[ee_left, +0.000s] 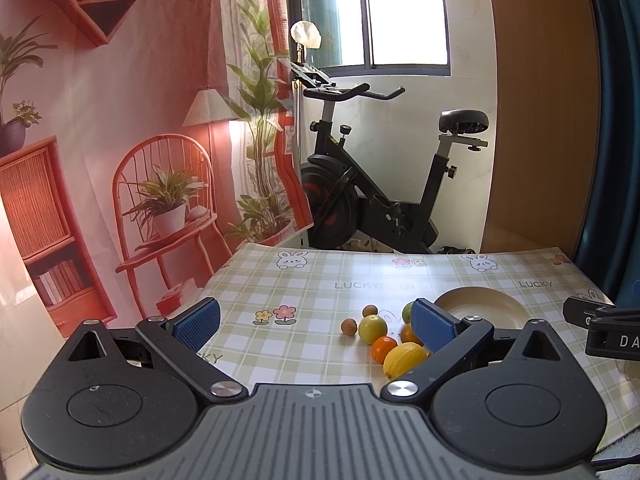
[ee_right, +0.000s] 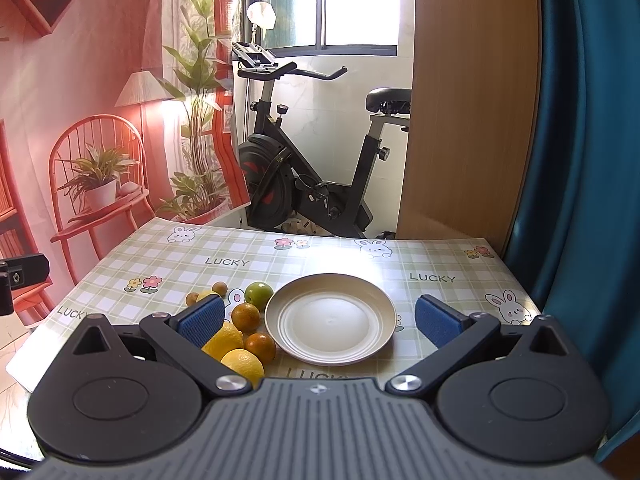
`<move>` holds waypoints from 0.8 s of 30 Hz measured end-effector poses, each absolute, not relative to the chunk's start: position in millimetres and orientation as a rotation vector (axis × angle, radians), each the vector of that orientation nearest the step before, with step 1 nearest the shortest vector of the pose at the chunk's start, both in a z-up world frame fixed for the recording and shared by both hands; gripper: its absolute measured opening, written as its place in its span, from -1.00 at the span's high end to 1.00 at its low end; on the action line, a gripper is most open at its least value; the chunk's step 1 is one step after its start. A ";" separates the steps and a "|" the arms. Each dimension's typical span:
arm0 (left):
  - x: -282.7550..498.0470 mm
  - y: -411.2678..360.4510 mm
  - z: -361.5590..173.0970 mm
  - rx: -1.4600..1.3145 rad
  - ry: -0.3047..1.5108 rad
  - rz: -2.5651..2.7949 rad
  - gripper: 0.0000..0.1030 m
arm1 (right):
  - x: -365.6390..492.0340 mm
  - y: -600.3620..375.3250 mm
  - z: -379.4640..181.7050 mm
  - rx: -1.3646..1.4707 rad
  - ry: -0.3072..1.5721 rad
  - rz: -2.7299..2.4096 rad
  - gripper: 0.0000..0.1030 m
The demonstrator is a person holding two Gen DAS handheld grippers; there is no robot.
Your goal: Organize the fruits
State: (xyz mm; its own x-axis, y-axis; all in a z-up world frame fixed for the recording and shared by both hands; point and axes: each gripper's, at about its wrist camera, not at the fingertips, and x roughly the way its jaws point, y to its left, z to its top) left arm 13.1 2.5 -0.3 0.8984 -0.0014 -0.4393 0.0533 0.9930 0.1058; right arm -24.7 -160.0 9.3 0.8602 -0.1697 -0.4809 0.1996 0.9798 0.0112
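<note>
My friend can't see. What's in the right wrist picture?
An empty cream plate sits on a checked bunny tablecloth, with lemons, oranges and a green fruit bunched just left of it. The right claw hangs wide open in front.

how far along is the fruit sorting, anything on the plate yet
Nothing looks done yet: the plate holds no fruit. Nothing is in hand either; the left gripper and right gripper are both open and hold nothing. All of it is left: the lemons, oranges, green fruit and small brown fruits sit in a cluster on the tablecloth beside the plate.
</note>
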 end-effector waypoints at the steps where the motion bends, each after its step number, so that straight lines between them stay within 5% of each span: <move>1: 13.4 2.5 -0.4 0.116 0.455 -0.027 -0.99 | -24.8 -160.9 10.0 0.061 0.499 -0.194 -1.00; 24: 13.3 5.5 -1.8 0.112 0.456 -0.026 -0.99 | -24.8 -159.7 8.8 0.057 0.497 -0.195 -1.00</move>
